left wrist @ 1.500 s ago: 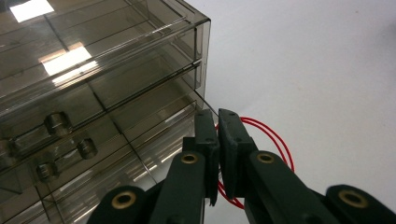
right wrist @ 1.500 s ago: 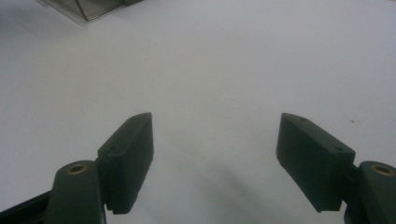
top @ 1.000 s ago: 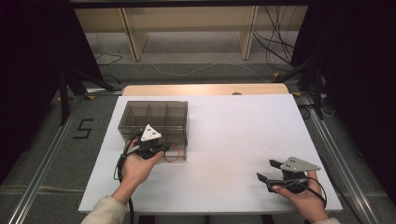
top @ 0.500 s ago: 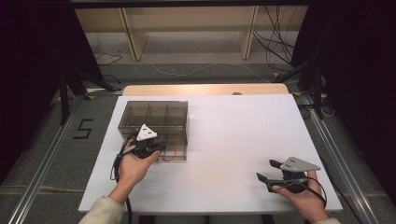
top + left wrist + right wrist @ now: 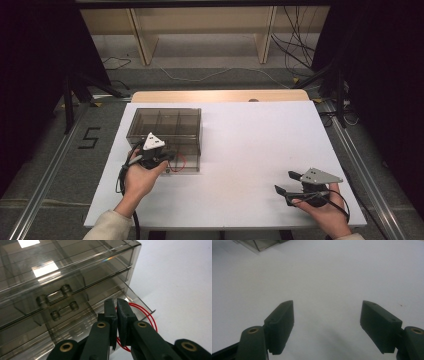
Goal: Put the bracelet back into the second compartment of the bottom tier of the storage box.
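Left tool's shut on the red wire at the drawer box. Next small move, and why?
Probably ease the left tool forward and lower the red wire into the pulled-out bottom drawer: the loop hangs at the drawer's front lip, partly outside. The right tool rests open, far off.

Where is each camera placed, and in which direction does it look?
High view: above the person's side, facing forward and down on the white table; forearms, both hands, left gripper, right gripper.
Left gripper view: rides the left gripper, jaws nearly together, facing the smoky drawer box and red wire loop.
Right gripper view: rides the right gripper, jaws apart over bare table.
Shared: high and left views both show the box.
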A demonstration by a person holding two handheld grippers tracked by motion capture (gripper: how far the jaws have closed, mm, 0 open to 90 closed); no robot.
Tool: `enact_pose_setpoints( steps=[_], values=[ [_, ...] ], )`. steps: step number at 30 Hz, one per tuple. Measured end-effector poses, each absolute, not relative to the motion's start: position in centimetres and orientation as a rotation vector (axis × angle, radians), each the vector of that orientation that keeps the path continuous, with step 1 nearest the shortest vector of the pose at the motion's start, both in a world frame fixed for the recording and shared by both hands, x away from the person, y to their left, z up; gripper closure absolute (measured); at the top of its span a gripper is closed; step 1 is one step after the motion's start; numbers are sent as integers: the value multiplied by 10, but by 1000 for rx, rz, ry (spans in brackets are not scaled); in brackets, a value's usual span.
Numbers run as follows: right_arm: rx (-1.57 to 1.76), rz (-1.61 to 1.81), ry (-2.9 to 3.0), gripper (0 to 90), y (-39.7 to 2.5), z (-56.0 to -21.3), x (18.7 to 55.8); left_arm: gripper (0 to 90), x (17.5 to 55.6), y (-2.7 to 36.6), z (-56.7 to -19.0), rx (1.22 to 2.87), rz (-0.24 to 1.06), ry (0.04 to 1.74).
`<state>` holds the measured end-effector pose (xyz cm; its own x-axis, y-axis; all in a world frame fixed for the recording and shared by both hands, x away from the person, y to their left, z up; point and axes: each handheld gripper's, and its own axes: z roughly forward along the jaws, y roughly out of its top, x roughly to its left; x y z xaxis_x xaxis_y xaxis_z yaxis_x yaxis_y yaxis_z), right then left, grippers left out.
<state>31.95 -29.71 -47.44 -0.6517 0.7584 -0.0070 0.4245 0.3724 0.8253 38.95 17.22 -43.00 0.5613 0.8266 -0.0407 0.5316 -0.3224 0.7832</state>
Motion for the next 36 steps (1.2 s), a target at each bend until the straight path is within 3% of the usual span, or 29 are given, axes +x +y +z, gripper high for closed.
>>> enact_pose_setpoints(
  steps=[36],
  values=[
    [1031, 1187, 2248, 280, -297, -474, 320, 868, 401, 189, -452, 2004, 715, 1189]
  ],
)
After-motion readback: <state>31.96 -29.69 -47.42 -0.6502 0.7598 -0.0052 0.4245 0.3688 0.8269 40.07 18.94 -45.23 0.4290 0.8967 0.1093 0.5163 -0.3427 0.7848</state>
